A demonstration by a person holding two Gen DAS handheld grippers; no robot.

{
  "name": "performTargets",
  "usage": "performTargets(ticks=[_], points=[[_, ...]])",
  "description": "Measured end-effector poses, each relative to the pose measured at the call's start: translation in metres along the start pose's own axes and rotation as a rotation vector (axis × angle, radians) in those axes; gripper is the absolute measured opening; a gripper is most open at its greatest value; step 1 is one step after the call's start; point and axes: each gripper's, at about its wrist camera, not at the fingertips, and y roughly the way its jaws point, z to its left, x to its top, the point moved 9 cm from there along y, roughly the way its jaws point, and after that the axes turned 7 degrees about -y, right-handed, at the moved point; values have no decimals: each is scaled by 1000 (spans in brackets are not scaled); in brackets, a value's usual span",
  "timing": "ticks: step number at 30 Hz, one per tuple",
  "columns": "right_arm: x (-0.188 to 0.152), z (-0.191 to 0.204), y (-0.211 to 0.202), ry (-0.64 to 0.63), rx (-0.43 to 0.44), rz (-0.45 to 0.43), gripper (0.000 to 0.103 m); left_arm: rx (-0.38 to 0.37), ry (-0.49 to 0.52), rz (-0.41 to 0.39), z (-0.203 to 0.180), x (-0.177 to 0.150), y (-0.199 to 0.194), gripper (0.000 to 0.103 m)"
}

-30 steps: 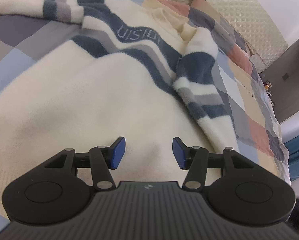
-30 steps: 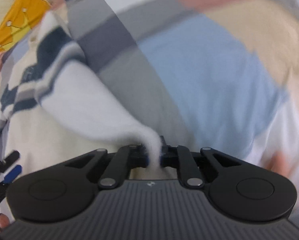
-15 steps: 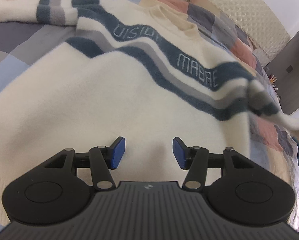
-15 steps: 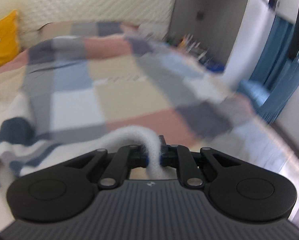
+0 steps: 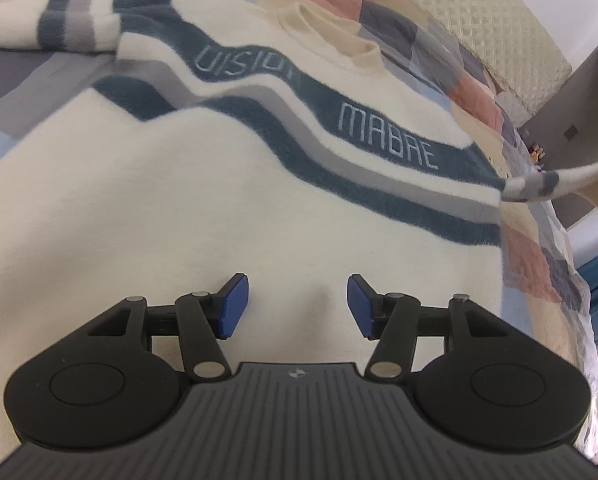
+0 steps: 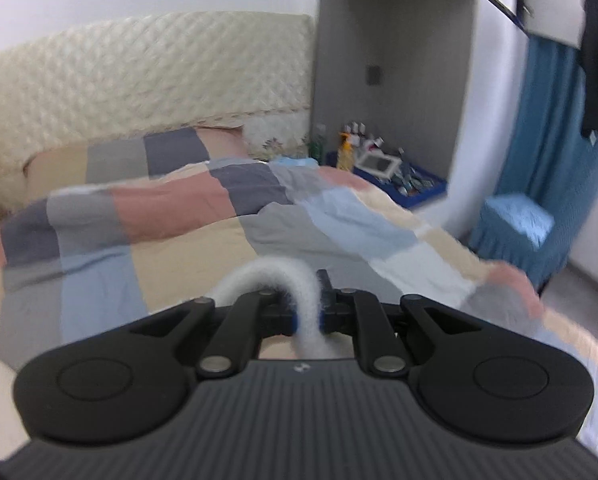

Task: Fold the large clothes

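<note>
A: Sweater (image 5: 227,208): cream, with navy and grey stripes, spread front-up on the bed's patchwork quilt (image 5: 539,248). Collar toward the quilted headboard (image 5: 499,32).

B: Left hand-held gripper (image 5: 297,306)?

A: Hovers over the lower body of the sweater, blue pads (image 5: 235,300) apart and widening slightly, nothing between them.

B: Right hand-held gripper (image 6: 307,312)?

A: Clamped together on the cream cuff of the sleeve (image 6: 275,276), which loops up over the fingers. From the left view, that striped sleeve (image 5: 555,182) stretches out taut, off the sweater's right edge. The other sleeve (image 5: 59,24) lies flat on the quilt, far left.
</note>
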Motion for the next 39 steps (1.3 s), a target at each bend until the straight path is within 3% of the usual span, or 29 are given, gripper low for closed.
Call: performTargets(ticks=[4,8,17,21,25,27,29,31,35,39], points=[[-25,5,20,-105,0,-33,12,15,28,3,-5,-1,9,61],[-63,-15,31,-115,24,-32,12,14,20,13,-3,-4,11,61],[-181,-63,28,-156,115,90,13,30,10,6,-2,-6,4,61],[-217,-72,11,-153,208,128,16,46,1,7,-1,-4,4,61],[-244,-83,-15,-121,333,176,46,63,26,-1,-4,-7,2,61],[-252,-87,-29,-115,431,198,55,70,33,-4,-5,-8,0,61],[-259,-98,-40,-98,489,199,57,75,36,-5,-5,-9,0,61],[-264,-118,-40,-7,480,208,57,79,35,-6,-6,-9,0,61],[-271,-161,-26,312,460,217,58,86,35,-8,-6,-9,2,61],[-282,-179,-5,569,464,231,58,94,33,-9,-6,-9,5,61]])
